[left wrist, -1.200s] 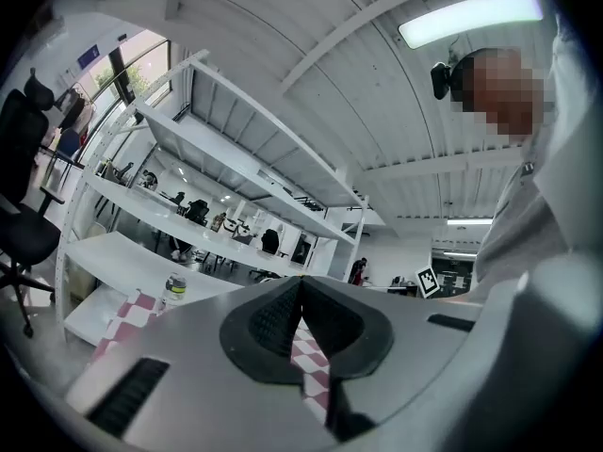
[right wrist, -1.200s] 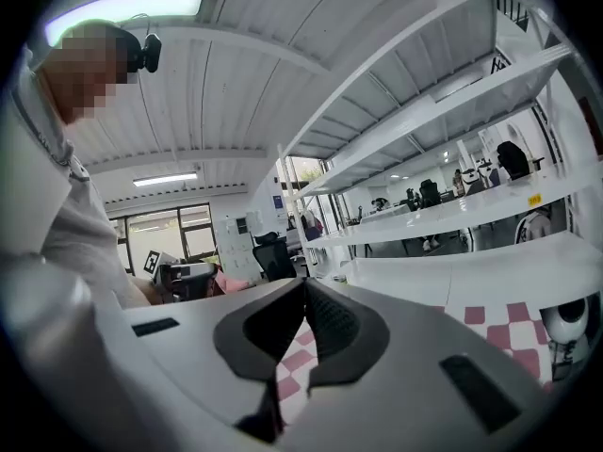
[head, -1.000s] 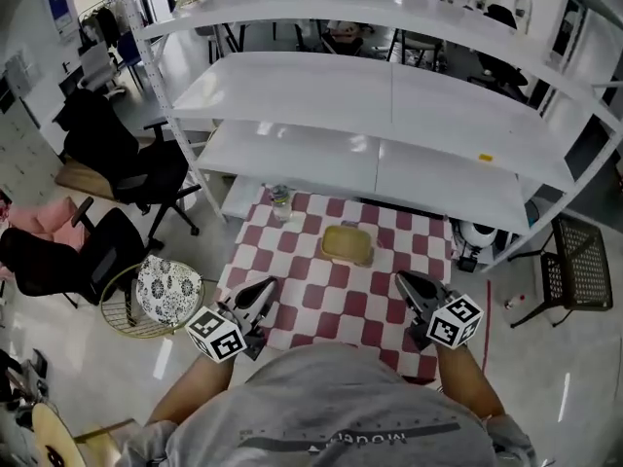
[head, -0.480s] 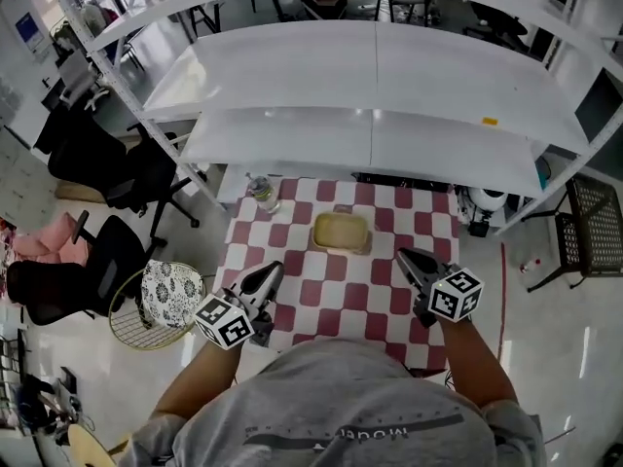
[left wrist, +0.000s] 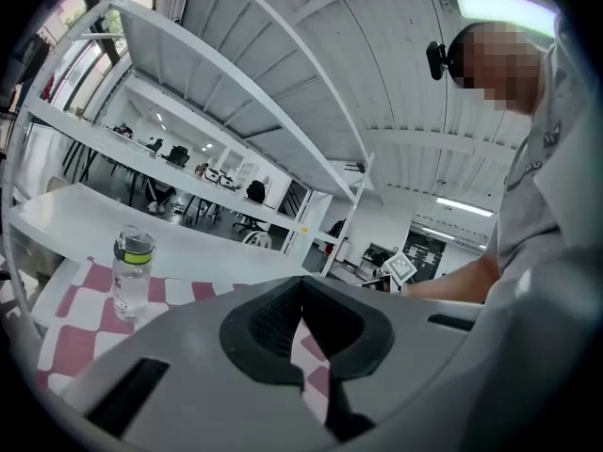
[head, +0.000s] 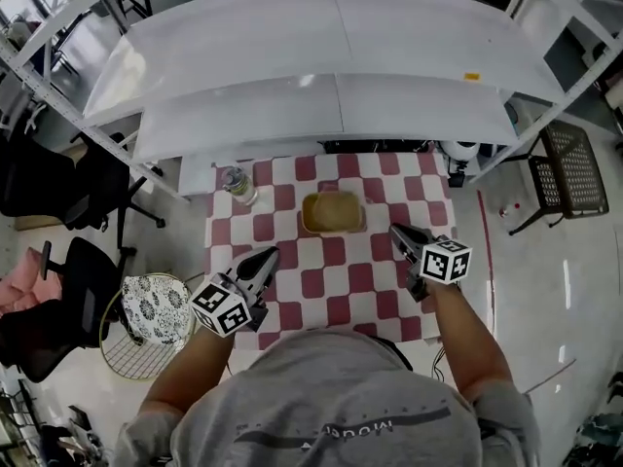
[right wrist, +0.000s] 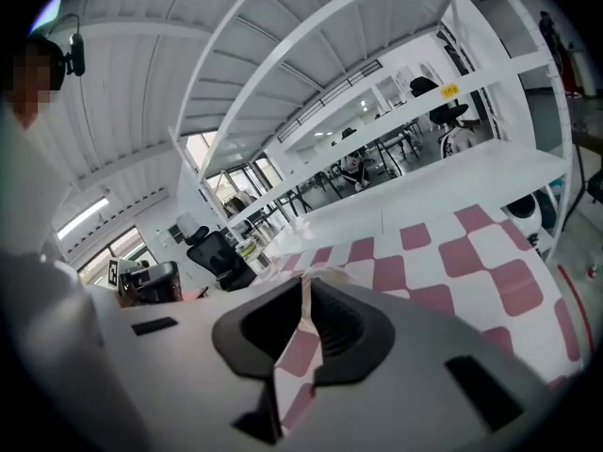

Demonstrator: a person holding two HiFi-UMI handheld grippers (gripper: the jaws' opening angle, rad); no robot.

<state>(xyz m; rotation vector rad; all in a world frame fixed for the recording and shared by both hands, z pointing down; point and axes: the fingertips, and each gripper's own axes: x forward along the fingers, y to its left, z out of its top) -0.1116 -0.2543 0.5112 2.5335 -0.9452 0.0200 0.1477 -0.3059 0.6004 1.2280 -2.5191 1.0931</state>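
Observation:
A red-and-white checkered table stands in front of me. A tan shallow container sits near its far middle, and a clear water bottle with a green band stands at the far left corner. My left gripper hovers over the table's near left, shut and holding nothing. My right gripper is over the right side, just right of the container, also shut and holding nothing. In the left gripper view the bottle stands left of the closed jaws. The right gripper view shows checkered cloth beyond the closed jaws.
A white shelving rack rises right behind the table. Black office chairs and a wire basket with patterned cloth stand at the left. A black mesh stool and a small white round device are at the right.
Both grippers have tipped down toward the table, so the bottle and cloth now show larger in their views. The head view has shifted, with the table farther left. Both jaws stay shut.

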